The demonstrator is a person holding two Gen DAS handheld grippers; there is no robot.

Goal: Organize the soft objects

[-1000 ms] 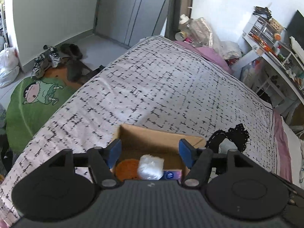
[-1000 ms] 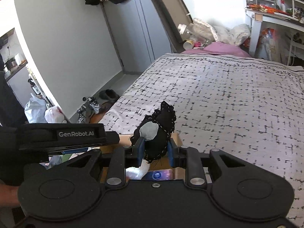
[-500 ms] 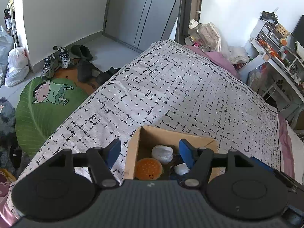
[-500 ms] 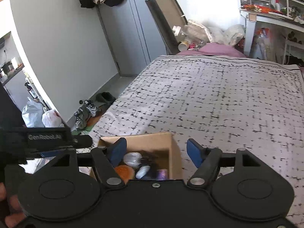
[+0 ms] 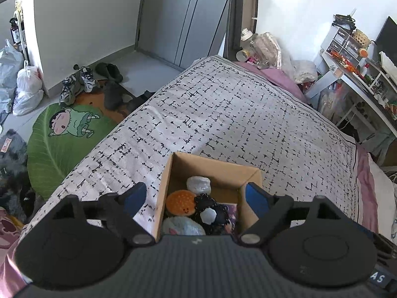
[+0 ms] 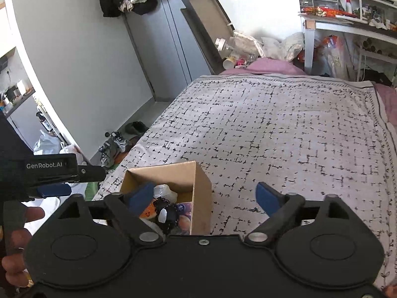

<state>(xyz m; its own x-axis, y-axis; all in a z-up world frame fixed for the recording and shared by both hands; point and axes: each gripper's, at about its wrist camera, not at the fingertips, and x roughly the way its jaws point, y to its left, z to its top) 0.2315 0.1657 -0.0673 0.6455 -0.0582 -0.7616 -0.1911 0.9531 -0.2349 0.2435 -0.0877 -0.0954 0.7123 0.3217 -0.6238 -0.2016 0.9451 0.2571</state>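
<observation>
As far as both views show, the sorting looks nearly done: the cardboard box (image 5: 171, 171) at lower centre holds a black lace toy (image 5: 211, 213), orange burger plush (image 5: 180, 202), white bundle (image 5: 198, 185) and pale blue plush (image 5: 182, 226). I see nothing loose on the bedspread (image 5: 223, 114). My left gripper (image 5: 196, 197) and right gripper (image 6: 201, 197) hover above, jaws spread, empty.

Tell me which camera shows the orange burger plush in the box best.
Left wrist view: the orange burger plush shows nearly whole inside the cardboard box. In the right wrist view only a sliver peeks past a claw finger.
</observation>
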